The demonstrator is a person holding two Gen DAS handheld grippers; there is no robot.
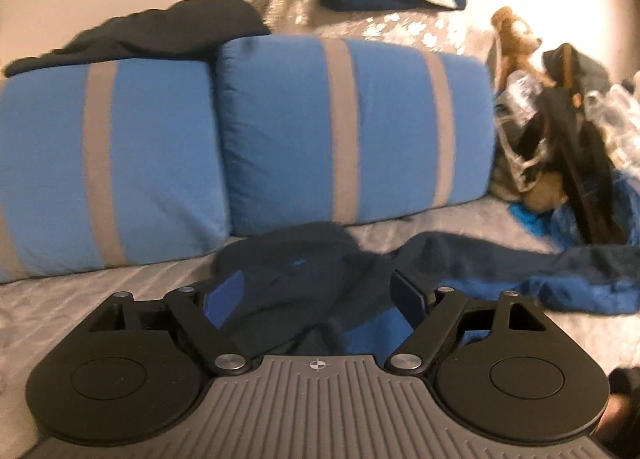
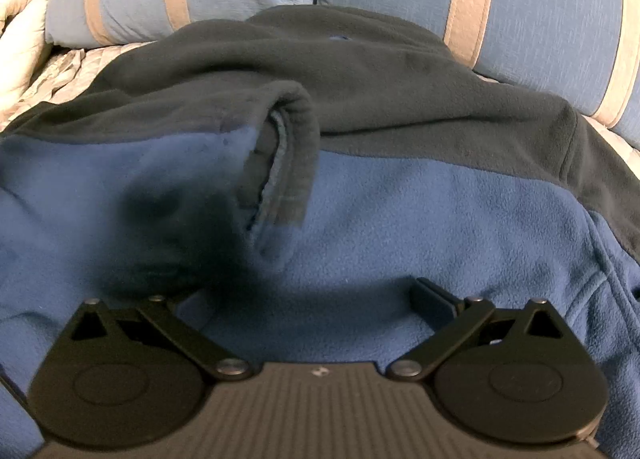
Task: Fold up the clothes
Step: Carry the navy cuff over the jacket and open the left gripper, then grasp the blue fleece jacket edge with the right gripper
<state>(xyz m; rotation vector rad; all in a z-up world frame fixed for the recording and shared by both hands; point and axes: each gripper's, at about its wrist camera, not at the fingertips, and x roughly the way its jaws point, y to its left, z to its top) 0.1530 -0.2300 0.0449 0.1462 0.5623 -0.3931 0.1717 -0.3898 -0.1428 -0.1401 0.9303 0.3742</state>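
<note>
- Left pillow [image 1: 104, 167]: blue with a grey stripe, standing on the bed with a dark garment [image 1: 160, 33] draped over its top.
- Left gripper [image 1: 316, 295]: its jaws are spread wide and the blue pads [image 1: 224, 295] press on nothing; dark fleece lies loose between and below them.
- Fleece jacket [image 1: 304, 279]: spread on the quilted grey bedcover [image 1: 80, 299] just in front of the pillows. It is two-toned, dark grey-navy across the upper part and mid blue across the lower body, with a soft, napped surface. One sleeve [image 1: 520, 263] trails away to the right over the cover.
- Folded sleeve cuff [image 2: 280, 155]: in the right wrist view it lies across the jacket's chest, dark-banded, its opening turned toward the camera.
- Right pillow [image 1: 352, 131]: same blue with two grey stripes.
- Right gripper [image 2: 316, 299]: its jaws are spread over the blue fleece, gripping nothing; the left finger is blurred.
- Clutter [image 1: 560, 131]: a heap of bags and a soft toy at the far right.
</note>
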